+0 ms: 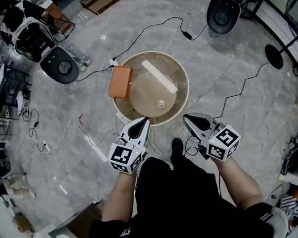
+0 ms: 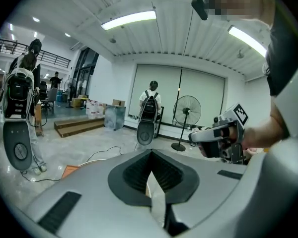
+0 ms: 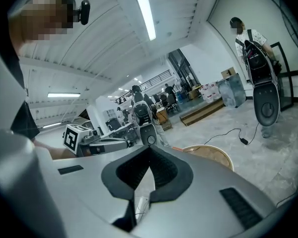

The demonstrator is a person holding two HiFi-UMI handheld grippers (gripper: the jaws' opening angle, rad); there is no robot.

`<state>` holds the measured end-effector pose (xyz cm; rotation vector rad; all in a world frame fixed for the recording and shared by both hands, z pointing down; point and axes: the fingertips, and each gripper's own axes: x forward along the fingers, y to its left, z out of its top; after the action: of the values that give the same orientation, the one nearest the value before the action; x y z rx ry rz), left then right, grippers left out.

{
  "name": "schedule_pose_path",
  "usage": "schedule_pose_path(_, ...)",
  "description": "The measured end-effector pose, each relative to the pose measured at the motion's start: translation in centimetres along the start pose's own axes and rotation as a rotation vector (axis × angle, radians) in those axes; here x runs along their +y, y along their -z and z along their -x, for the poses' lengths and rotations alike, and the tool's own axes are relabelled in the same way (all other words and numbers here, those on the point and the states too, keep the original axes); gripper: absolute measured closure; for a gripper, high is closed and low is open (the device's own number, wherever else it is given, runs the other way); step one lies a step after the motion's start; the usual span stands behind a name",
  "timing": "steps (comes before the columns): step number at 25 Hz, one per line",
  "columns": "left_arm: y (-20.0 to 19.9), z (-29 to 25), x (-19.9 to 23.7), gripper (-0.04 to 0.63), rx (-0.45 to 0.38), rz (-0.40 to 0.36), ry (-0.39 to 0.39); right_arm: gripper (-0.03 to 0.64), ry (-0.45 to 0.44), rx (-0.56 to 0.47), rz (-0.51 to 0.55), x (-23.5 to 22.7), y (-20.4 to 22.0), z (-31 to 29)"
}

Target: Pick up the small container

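The small container (image 1: 161,103), a pale round thing, stands near the front of a round wooden table (image 1: 183,78) in the head view. Both grippers hover side by side just short of the table's near rim, pointing toward it. My left gripper (image 1: 145,119) is shut and holds nothing; in its own view the jaws (image 2: 150,152) meet at the tips. My right gripper (image 1: 186,117) also looks shut and empty, tips together (image 3: 149,148). Neither touches the container, which is hidden behind the jaws in both gripper views.
An orange-brown box (image 1: 120,82) lies at the table's left edge and a long white bar (image 1: 159,76) across its far half. Cables (image 1: 154,31) trail over the grey floor. Black rigs (image 1: 64,66) (image 1: 222,11) stand left and back right; a fan base (image 1: 274,57) stands to the right.
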<state>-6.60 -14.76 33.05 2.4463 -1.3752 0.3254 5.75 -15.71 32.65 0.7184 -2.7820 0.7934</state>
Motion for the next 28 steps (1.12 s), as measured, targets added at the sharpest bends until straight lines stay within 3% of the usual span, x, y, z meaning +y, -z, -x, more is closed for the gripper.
schedule_pose_path(4,1.1,-2.2,1.0,0.571,-0.042,-0.05,0.015,0.603,0.002,0.029,-0.02,-2.2,1.0,-2.0)
schedule_pose_path(6,2.5,-3.5,1.8,0.444,-0.03,-0.031,0.032,0.603,0.005,0.05,-0.038,-2.9,2.1,-3.2)
schedule_pose_path(8,4.5,-4.9,3.0,0.413,-0.013,0.004,0.045,0.604,0.007,0.071,-0.05,-3.5,3.3,-4.5)
schedule_pose_path(12,9.1,-6.9,5.7,0.336,0.012,-0.021,0.055,0.603,0.011,0.088,-0.075,-4.4,5.5,-7.7)
schedule_pose_path(18,15.7,-12.1,9.7,0.322,0.066,-0.006,0.047,0.603,0.021,0.14,-0.094,-8.6,8.8,-12.4)
schedule_pose_path(24,21.3,-16.6,12.1,0.316,0.114,-0.068,0.024,0.604,0.017,0.191,-0.101,-12.1,13.0,-15.3)
schedule_pose_path(28,25.3,-19.0,11.7,0.314,0.164,-0.063,0.077,0.603,0.029,0.209,-0.102,-14.2,15.9,-16.5)
